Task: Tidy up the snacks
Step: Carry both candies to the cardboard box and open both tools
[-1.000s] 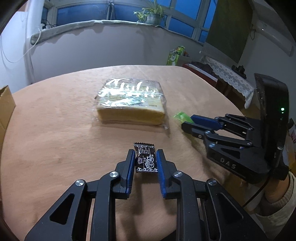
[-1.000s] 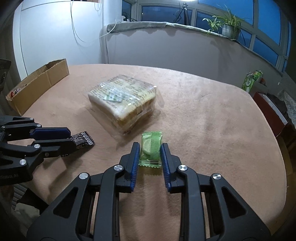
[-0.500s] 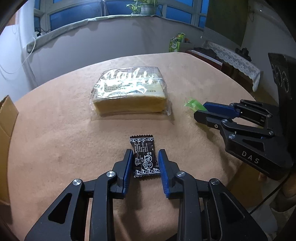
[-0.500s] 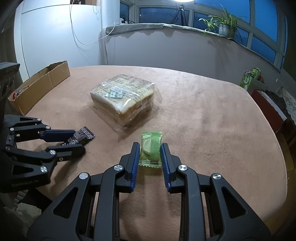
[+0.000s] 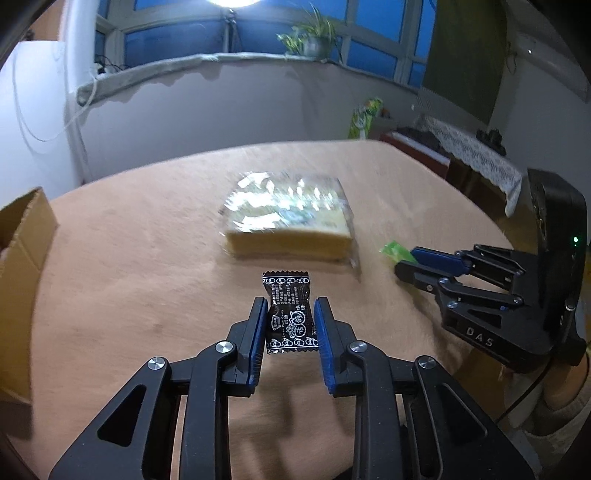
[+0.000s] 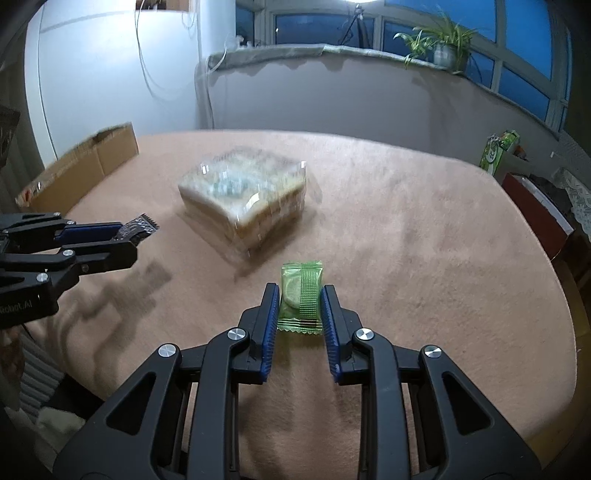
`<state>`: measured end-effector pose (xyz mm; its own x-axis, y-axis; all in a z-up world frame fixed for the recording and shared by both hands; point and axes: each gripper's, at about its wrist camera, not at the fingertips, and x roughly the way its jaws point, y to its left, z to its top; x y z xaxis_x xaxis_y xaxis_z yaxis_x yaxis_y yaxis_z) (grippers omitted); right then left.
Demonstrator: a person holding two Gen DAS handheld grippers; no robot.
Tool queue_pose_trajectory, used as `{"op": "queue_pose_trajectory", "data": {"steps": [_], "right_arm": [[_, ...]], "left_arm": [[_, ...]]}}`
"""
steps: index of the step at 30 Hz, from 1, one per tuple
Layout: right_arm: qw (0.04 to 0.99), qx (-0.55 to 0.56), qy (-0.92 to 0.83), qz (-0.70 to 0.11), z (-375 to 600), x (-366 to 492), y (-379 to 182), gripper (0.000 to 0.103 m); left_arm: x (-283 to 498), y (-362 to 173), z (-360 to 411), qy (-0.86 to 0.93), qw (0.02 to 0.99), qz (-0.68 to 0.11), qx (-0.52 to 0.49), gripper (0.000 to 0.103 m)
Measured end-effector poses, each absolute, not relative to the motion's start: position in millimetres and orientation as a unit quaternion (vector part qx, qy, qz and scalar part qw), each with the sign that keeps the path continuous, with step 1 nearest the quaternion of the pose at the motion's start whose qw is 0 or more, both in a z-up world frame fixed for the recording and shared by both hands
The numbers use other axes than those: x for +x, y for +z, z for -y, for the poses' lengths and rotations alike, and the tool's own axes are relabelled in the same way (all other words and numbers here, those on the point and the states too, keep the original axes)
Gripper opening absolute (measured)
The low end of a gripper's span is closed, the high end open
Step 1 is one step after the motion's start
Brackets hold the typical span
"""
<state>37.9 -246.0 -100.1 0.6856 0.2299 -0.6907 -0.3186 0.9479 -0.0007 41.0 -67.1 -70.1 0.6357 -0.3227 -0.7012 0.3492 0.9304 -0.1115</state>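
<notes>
Left tongs (image 5: 290, 325) pinched the black candy (image 5: 290, 312); right tongs (image 6: 300, 314) pinched the green candy (image 6: 301, 295) — neither was in the box (image 6: 79, 168) at the frame's left yet; the cake pack (image 6: 245, 199) sat mid-tabletop (image 6: 424, 240).

Both wrist views look down along tongs; share wrapped bread (image 5: 290, 216).

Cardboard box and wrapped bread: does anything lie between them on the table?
Nothing; in the right wrist view only bare tablecloth separates the cardboard box from the wrapped bread.

Round table (image 6: 424, 236) under a peach cloth fills the room's middle. Behind it, a curved white wall (image 6: 332, 99) carries dark blue windows (image 6: 517, 40), potted plant (image 6: 445, 46) on the sill, bright lamp (image 5: 229, 2) overhead.
</notes>
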Motion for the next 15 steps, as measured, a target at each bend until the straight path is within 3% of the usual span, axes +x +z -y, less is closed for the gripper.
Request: {"op": "queue_pose_trajectory", "data": {"steps": [15], "right_arm": [[0.932, -0.088, 0.204, -0.288, 156, 30, -25, 0.024]], "left_arm": [[13, -9, -37, -0.101, 0.951, -0.293, -0.021, 0.024]]}}
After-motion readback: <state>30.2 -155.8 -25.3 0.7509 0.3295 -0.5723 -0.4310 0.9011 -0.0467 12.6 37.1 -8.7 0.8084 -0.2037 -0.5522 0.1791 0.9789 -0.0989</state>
